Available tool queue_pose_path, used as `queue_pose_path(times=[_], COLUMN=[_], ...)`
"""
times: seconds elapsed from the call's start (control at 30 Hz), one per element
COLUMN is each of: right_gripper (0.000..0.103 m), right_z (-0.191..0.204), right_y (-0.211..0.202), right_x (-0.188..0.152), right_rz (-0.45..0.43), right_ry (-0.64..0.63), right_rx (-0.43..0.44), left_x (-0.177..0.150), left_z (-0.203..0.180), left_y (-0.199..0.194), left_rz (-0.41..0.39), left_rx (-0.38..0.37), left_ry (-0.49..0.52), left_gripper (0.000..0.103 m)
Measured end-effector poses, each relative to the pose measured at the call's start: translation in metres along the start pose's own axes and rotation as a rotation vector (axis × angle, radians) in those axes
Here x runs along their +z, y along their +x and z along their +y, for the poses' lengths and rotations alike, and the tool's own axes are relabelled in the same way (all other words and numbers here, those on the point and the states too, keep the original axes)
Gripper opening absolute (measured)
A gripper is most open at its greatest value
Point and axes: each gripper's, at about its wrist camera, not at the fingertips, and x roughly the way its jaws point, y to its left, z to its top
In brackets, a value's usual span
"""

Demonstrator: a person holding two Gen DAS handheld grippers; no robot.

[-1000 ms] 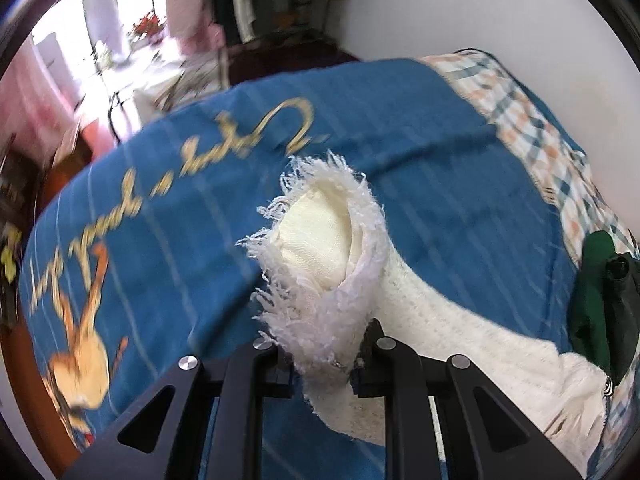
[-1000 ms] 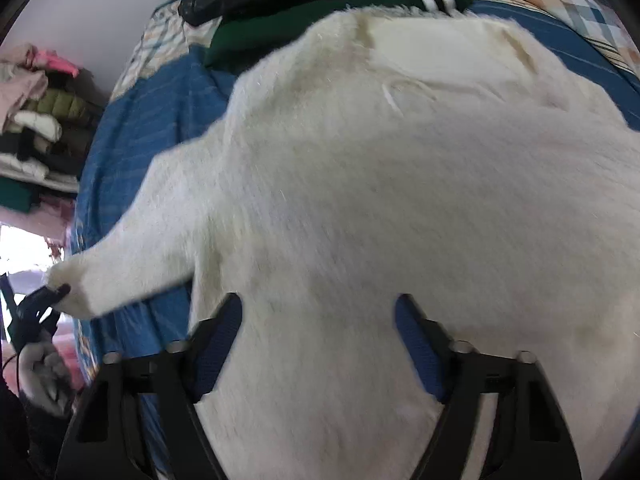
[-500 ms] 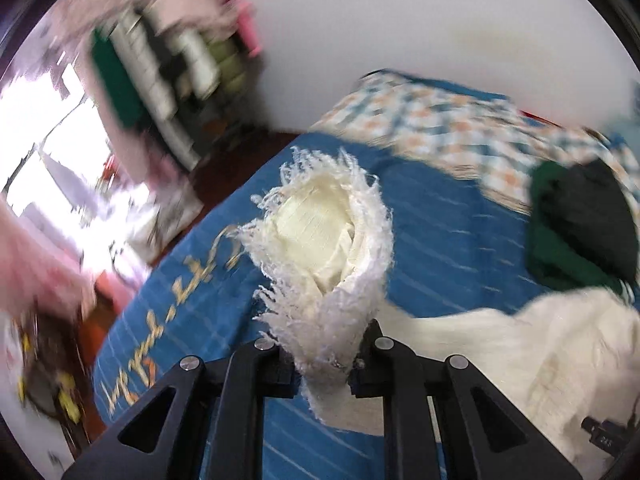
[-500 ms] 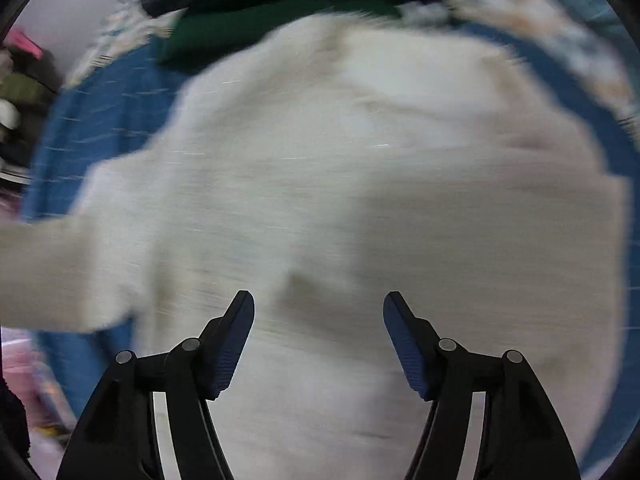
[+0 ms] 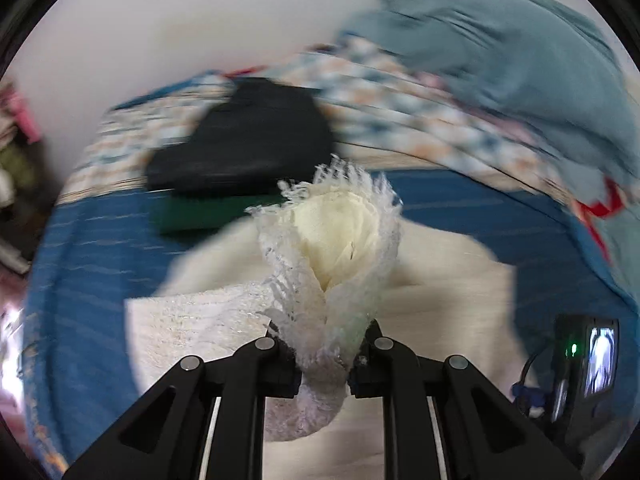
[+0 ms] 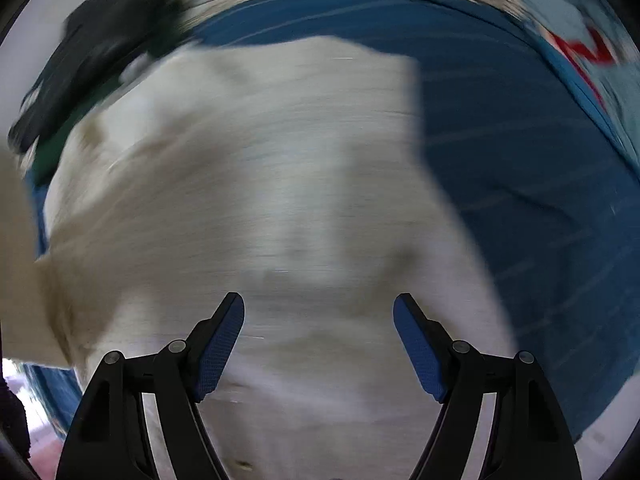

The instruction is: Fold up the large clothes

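A large cream fluffy sweater (image 6: 280, 184) lies spread on the blue bedspread (image 6: 520, 160). My left gripper (image 5: 323, 364) is shut on the sweater's frayed sleeve cuff (image 5: 340, 232) and holds it up over the sweater body (image 5: 440, 280). My right gripper (image 6: 318, 340) is open and empty, just above the middle of the sweater. The right gripper's body shows at the right edge of the left wrist view (image 5: 580, 368). Both views are motion-blurred.
A folded black garment on a green one (image 5: 244, 152) lies at the head of the bed, also in the right wrist view (image 6: 92, 64). A checked cover (image 5: 400, 112) and a grey-blue cloth (image 5: 520, 60) lie behind. A white wall stands behind the bed.
My left gripper has swung right with the cuff, from over the bare bedspread to over the sweater body. My right gripper has shifted over the sweater and stays open.
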Motion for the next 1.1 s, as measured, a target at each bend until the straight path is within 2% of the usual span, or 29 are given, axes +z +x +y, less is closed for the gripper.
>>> queue_pose_path(times=[0.07,0.13,0.23,0.27,0.3,0.37,0.47,0.53,0.67,0.73,0.8,0.83,0.9,0.93,0.97,1.0,1.03,1.1], right_gripper=[0.079,0.079,0.079,0.079,0.079,0.079,0.079,0.079,0.079,0.079,0.079,0.079,0.078,0.073,0.042,0.018,0.016,0.014], right_z=[-0.04,-0.087,-0.139,-0.154,-0.168,-0.191,-0.214,-0.215,-0.204,-0.191,-0.159,-0.142,-0.114,-0.102,-0.09,-0.08,-0.07,-0.075], right_y=[-0.004,-0.001,0.006,0.005,0.003,-0.004,-0.013,-0.016,-0.016,-0.014,-0.008,-0.002,0.01,0.017,0.023,0.031,0.038,0.038], right_x=[0.0,0.001,-0.005,-0.007,-0.009,-0.014,-0.02,-0.026,-0.036,-0.03,-0.02,-0.013,0.006,0.013,0.017,0.024,0.029,0.039], right_rz=[0.002,0.017,0.062,0.063,0.06,0.043,0.028,0.049,0.087,0.095,0.088,0.081,0.071,0.07,0.071,0.074,0.08,0.042], right_ry=[0.046,0.093,0.135,0.146,0.15,0.146,0.125,0.119,0.115,0.071,0.009,-0.025,-0.109,-0.155,-0.21,-0.244,-0.279,-0.243], right_rx=[-0.013,-0.006,-0.003,0.014,0.032,0.071,0.109,0.148,0.222,0.251,0.251,0.241,0.21,0.183,0.165,0.15,0.135,0.142], left_x=[0.008,0.003,-0.007,-0.009,-0.01,-0.01,-0.006,-0.01,-0.037,-0.062,-0.084,-0.092,-0.112,-0.116,-0.122,-0.127,-0.129,-0.131], left_z=[-0.049,-0.093,-0.121,-0.125,-0.125,-0.121,-0.116,-0.106,-0.053,-0.016,0.017,0.029,0.064,0.074,0.091,0.108,0.12,0.142], left_y=[0.017,0.048,0.08,0.09,0.094,0.092,0.08,0.07,0.029,0.01,0.007,0.009,0.026,0.033,0.041,0.05,0.056,0.076], left_rz=[0.023,0.082,0.148,0.171,0.188,0.207,0.186,0.195,0.198,0.204,0.225,0.235,0.285,0.3,0.312,0.319,0.327,0.347], left_rx=[-0.041,-0.053,-0.028,-0.03,-0.056,-0.103,-0.126,-0.125,-0.066,0.046,0.157,0.2,0.348,0.384,0.43,0.47,0.492,0.526], left_ry=[0.027,0.069,0.099,0.093,0.077,0.032,0.006,-0.01,-0.095,-0.135,-0.152,-0.152,-0.141,-0.147,-0.165,-0.183,-0.195,-0.218], left_gripper=[0.013,0.016,0.021,0.034,0.062,0.097,0.097,0.097,0.097,0.097,0.097,0.097,0.097,0.097,0.097,0.097,0.097,0.097])
